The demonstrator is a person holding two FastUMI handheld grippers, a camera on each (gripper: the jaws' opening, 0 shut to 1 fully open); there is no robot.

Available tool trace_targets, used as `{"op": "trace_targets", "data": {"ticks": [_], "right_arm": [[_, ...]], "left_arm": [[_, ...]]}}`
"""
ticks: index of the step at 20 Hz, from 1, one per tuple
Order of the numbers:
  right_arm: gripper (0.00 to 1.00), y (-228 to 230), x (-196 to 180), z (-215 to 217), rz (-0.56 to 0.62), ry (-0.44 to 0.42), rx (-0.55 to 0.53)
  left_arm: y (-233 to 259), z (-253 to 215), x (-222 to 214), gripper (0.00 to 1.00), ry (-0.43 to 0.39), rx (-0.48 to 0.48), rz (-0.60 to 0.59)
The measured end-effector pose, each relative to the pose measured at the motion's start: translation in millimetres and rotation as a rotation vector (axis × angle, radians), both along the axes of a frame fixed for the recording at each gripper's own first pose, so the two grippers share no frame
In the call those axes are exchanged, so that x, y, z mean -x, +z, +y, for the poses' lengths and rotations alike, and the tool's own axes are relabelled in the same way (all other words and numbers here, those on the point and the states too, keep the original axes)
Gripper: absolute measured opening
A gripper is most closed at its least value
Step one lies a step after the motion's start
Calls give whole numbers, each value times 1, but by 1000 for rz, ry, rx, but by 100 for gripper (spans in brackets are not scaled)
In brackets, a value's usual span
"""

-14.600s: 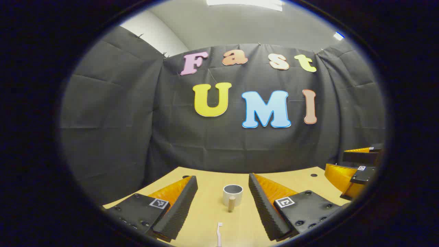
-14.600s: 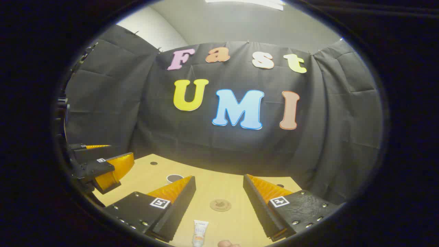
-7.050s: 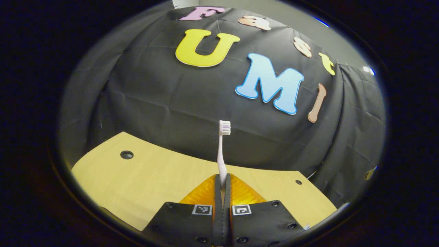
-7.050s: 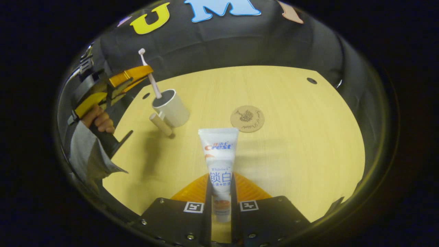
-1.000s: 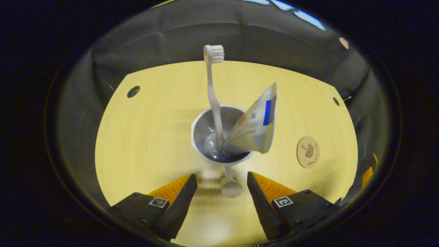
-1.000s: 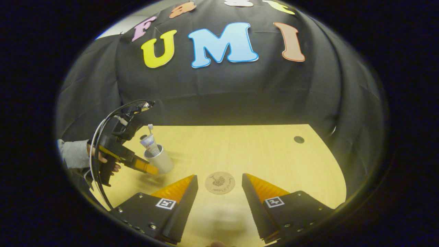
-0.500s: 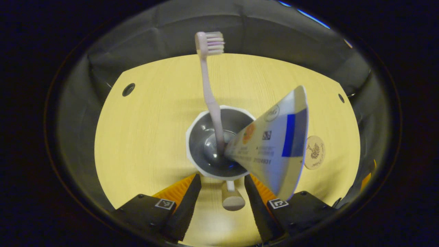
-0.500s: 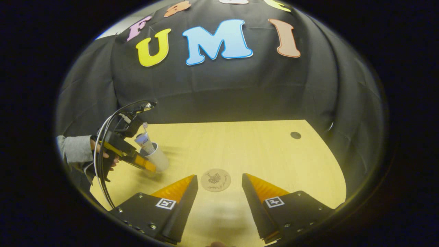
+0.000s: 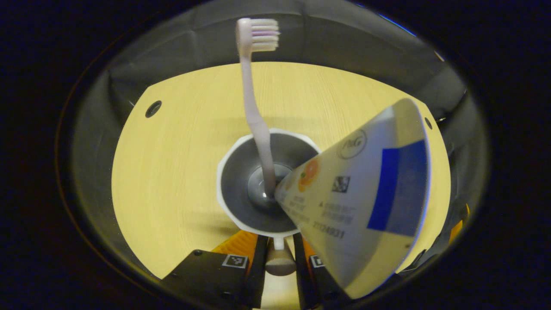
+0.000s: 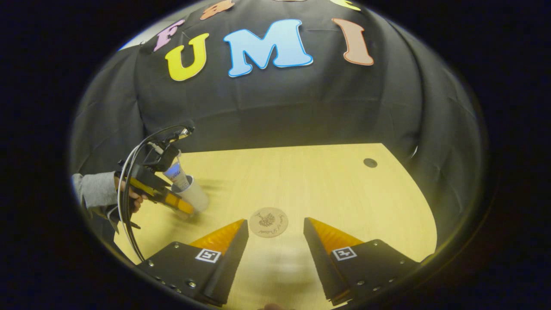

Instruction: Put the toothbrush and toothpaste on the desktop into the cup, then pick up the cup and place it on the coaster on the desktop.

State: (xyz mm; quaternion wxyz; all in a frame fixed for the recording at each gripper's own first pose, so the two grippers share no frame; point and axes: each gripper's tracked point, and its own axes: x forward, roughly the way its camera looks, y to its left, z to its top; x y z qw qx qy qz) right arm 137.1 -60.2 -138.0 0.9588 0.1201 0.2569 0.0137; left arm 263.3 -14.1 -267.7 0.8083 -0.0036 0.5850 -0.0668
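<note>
Left gripper [image 9: 279, 275] clamps cup handle [image 9: 280, 261] | right gripper [image 10: 275, 245] spread | toothpaste [image 9: 366, 193] hides coaster [image 10: 268, 222]

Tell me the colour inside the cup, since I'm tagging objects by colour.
The cup is dark grey inside, with a white rim and outside; the left gripper view shows it best.

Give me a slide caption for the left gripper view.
Left gripper closes around white cup's handle; pink toothbrush and toothpaste tube inside.

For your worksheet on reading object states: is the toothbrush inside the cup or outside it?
Inside. In the left gripper view the toothbrush stands in the cup, handle end on its floor, bristles up, beside the toothpaste.
</note>
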Motion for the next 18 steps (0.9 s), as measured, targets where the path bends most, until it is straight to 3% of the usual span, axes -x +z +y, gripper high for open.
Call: {"op": "trace_targets", "data": {"ticks": [6,12,14,18], "right_arm": [[78,-3,0,1,7,-6,-15],[78,-4,-2,-3,8,-18,-17],[78,-3,-3,-6,6,-26,-24],[78,2,0,-11,-7,-41,-28]], "left_arm": [[2,5,-10,29,-5,-6,-25],[26,7,-46,29,-28,-11,-59],[31,-5,-28,29,-49,-4,-67],[50,-40,-34,29,-111,30,-72]]}}
